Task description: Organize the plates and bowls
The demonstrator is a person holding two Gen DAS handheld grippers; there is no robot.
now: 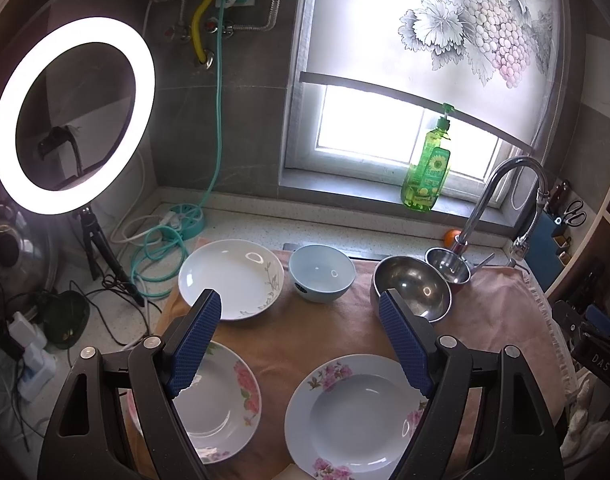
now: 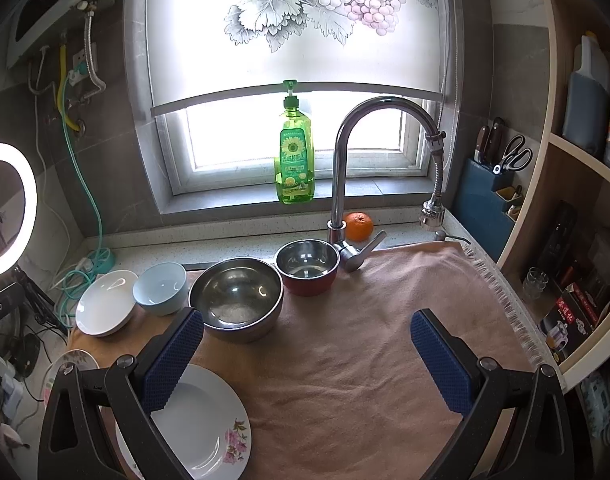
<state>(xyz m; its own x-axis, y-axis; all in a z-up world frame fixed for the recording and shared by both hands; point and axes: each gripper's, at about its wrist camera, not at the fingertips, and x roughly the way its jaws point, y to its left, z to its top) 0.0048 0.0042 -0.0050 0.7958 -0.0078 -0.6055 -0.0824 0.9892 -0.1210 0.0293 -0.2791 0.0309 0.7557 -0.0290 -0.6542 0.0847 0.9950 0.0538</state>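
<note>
Currently your left gripper (image 1: 301,344) and right gripper (image 2: 307,360) jaws released | risk: near pink-flowered white plate (image 1: 357,412) slipping, rim pinched shallow.

All sit upright, relative to the large round steel bowl (image 1: 412,293). Just beside it toward the window stands a small steel bowl with a red outside (image 2: 307,267). A pale blue ceramic bowl (image 1: 321,273) lies left, then a plain white plate with a grey sprig (image 1: 231,277). Nearer the camera lie two pink-flowered white plates (image 1: 355,415) (image 1: 221,400).
</note>
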